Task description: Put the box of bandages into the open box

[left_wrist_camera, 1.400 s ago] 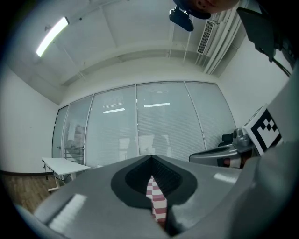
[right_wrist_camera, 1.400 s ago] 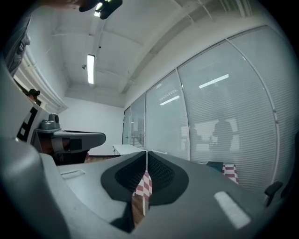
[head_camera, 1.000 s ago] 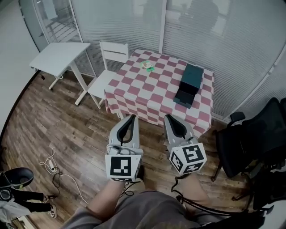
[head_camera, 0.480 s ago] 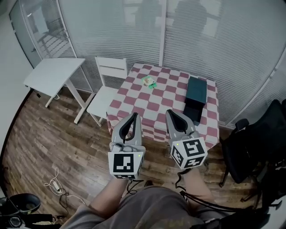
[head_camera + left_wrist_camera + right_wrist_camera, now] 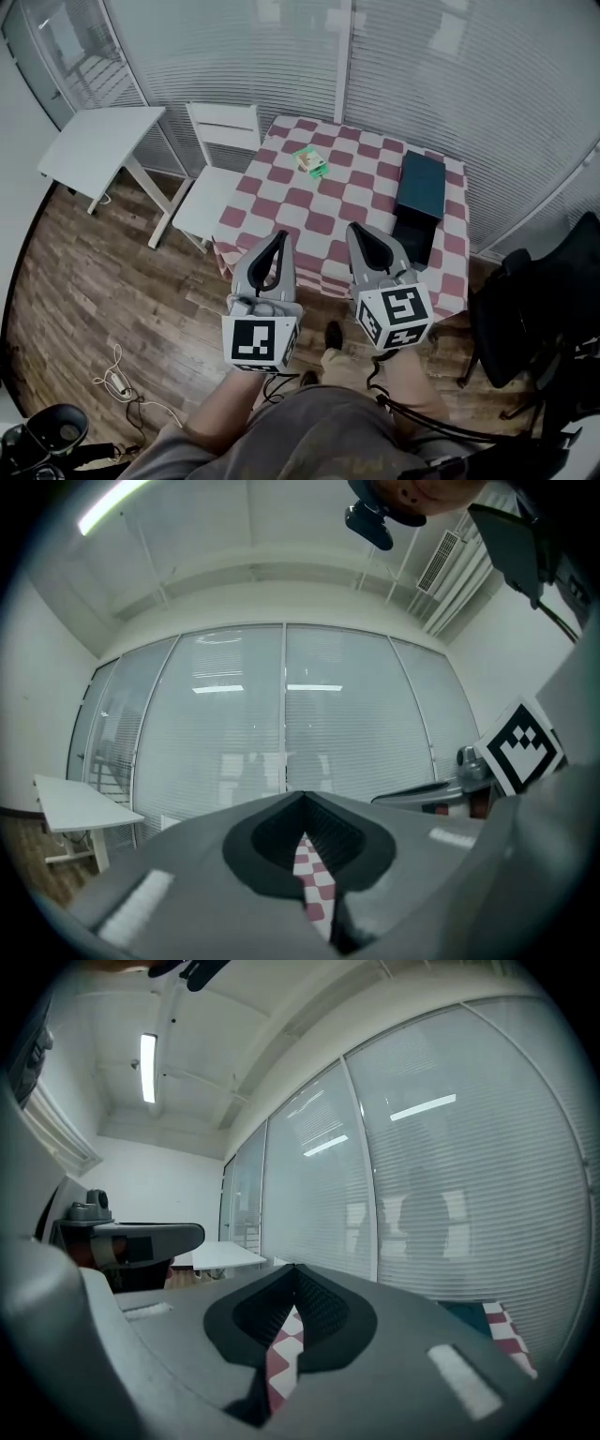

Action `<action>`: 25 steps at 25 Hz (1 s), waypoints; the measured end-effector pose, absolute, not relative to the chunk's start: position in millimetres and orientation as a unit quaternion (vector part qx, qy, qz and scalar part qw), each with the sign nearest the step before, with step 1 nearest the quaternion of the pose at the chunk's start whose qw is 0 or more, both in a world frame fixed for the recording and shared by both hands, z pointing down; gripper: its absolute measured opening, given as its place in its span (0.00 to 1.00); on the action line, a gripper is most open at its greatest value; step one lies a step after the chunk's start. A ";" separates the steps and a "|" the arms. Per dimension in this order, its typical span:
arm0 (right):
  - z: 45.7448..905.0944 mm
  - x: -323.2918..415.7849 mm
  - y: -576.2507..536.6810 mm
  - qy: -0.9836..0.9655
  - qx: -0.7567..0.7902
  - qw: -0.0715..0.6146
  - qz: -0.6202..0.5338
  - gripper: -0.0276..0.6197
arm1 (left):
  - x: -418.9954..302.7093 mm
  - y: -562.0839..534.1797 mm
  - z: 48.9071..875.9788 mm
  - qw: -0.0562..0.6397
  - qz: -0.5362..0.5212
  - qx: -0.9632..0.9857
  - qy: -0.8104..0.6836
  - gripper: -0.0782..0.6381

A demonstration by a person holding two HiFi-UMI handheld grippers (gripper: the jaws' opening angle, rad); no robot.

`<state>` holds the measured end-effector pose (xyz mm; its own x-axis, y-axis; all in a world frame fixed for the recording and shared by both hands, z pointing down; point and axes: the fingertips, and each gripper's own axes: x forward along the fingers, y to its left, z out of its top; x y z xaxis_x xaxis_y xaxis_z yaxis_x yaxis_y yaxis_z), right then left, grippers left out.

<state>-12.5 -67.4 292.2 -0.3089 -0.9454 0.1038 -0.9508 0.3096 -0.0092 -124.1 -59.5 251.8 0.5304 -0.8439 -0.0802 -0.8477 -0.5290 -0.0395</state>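
The bandage box [image 5: 310, 161], small and green-white, lies on the far left part of the red-and-white checkered table [image 5: 309, 202]. The open box [image 5: 419, 187] is dark teal and sits at the table's right side, its darker half [image 5: 412, 239] toward me. Both grippers hover over the floor short of the table's near edge. My left gripper [image 5: 278, 237] is shut and holds nothing; my right gripper [image 5: 360, 231] is shut and holds nothing. In the gripper views the left jaws [image 5: 302, 797] and the right jaws [image 5: 294, 1267] meet at their tips, with only checkered cloth showing behind them.
A white chair [image 5: 220, 159] stands against the table's left side, and a white folding table [image 5: 94, 150] is further left. A black office chair [image 5: 534, 319] sits at the right. Cables [image 5: 117, 380] lie on the wooden floor. Glass walls with blinds [image 5: 469, 84] run behind the table.
The table has drawn nearer and lower in the head view as the person steps toward it. Both grippers stay shut, side by side.
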 end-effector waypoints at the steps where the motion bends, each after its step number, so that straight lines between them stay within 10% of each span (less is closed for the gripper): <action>1: 295.2 -8.1 -77.7 -0.808 0.586 0.039 0.038 0.09 | -118.9 -68.7 253.5 0.036 0.025 -0.875 0.483 0.11; 25: 284.4 22.3 -283.5 -0.860 0.507 0.037 0.027 0.11 | -77.1 -243.2 242.1 0.057 -0.003 -0.823 0.566 0.11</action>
